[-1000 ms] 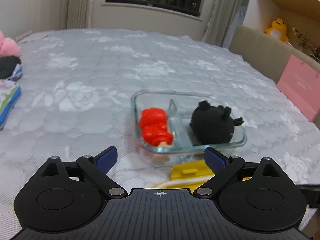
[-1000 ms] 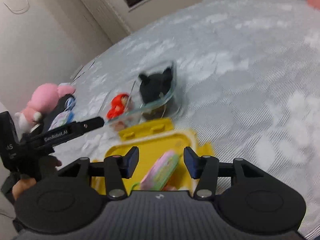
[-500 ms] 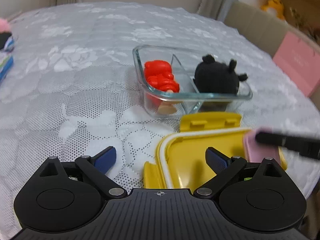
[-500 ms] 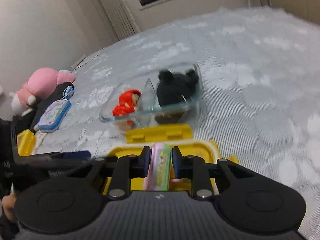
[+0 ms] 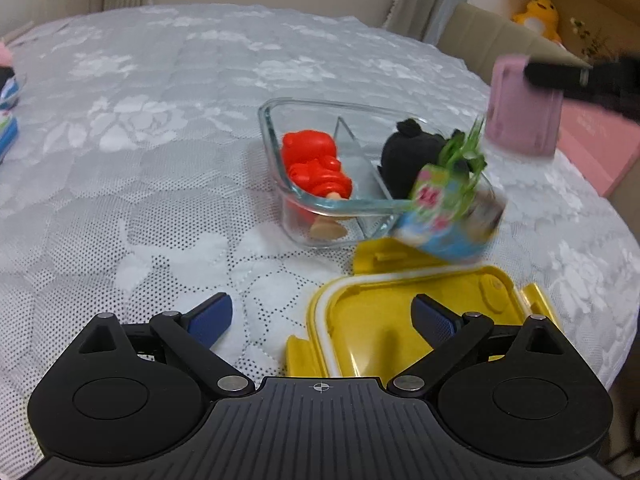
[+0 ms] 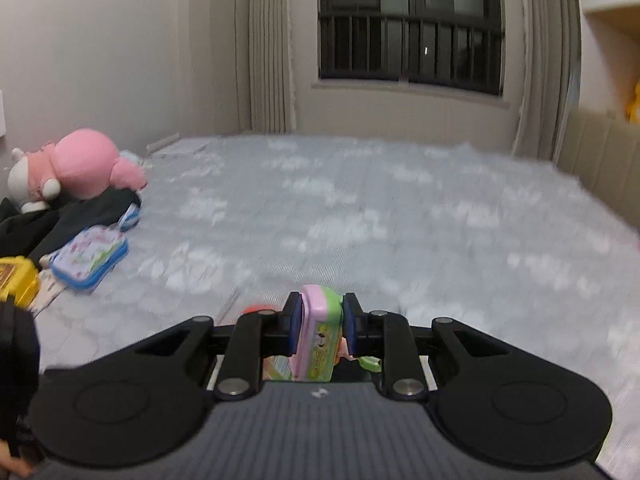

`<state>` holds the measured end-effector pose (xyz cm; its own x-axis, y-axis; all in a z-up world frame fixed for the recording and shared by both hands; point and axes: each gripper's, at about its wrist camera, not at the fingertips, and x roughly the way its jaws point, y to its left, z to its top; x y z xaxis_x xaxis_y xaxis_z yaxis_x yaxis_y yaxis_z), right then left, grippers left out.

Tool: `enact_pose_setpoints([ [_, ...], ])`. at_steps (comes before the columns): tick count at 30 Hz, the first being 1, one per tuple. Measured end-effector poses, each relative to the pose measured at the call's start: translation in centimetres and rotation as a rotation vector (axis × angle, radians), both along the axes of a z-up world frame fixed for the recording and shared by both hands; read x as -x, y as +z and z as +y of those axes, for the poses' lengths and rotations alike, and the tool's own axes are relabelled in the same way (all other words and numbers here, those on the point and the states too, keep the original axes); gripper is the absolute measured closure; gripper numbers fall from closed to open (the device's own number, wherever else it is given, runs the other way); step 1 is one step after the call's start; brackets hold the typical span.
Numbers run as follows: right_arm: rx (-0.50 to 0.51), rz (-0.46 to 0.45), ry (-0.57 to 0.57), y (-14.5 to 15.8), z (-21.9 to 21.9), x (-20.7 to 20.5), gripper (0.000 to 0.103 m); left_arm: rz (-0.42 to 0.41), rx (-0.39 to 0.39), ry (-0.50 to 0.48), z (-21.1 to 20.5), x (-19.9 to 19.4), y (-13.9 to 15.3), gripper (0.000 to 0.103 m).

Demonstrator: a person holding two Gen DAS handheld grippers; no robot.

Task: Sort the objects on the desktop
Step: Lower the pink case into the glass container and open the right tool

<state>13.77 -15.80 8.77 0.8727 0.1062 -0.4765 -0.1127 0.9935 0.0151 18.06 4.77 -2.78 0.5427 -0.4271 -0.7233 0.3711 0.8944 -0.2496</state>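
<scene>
My right gripper [image 6: 319, 322] is shut on a pink and green tin case [image 6: 318, 340], held above the table; its pink back shows in the left wrist view [image 5: 522, 114] at upper right. A blurred colourful item [image 5: 448, 210] hangs in the air below it, over the glass box [image 5: 276, 152]. The box holds a red figure [image 5: 316, 166] and a black plush [image 5: 412, 152]. A yellow lid [image 5: 400, 320] lies in front of the box. My left gripper [image 5: 322, 316] is open and empty above the lid's near left edge.
A pink plush [image 6: 86, 170], dark cloth, a blue-edged case [image 6: 90, 258] and a yellow box [image 6: 16, 280] lie at the table's left side. A pink box [image 5: 592, 148] and a beige chair back stand to the right.
My right gripper shut on the tin case on the yellow lid and lifted it up and away. A colourful item has come out and is falling. My left gripper moved slightly nearer.
</scene>
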Motion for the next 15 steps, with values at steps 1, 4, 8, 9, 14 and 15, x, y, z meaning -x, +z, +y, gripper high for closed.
enact_pose_setpoints([
  [1,0.014,-0.01,0.001,0.6,0.1,-0.5,0.079,0.008,0.009,0.001,0.1,-0.2,0.0,0.004],
  [4,0.068,-0.006,0.015,1.6,0.6,-2.8,0.079,0.022,0.028,-0.009,0.2,-0.8,-0.1,0.004],
  [8,0.122,0.053,0.018,0.2,1.4,-5.9,0.079,0.03,0.054,-0.023,0.0,-1.7,0.1,0.004],
  [9,0.126,0.076,0.022,-0.6,1.6,-6.6,0.079,0.029,0.063,-0.023,0.0,-1.8,0.2,0.004],
  [14,0.03,0.195,0.045,-4.5,1.7,-8.9,0.079,0.044,0.071,-0.021,0.3,-2.0,-0.2,0.004],
  [15,0.023,0.186,0.045,-5.1,1.7,-9.2,0.079,0.047,0.069,-0.019,0.4,-2.0,-0.3,0.004],
])
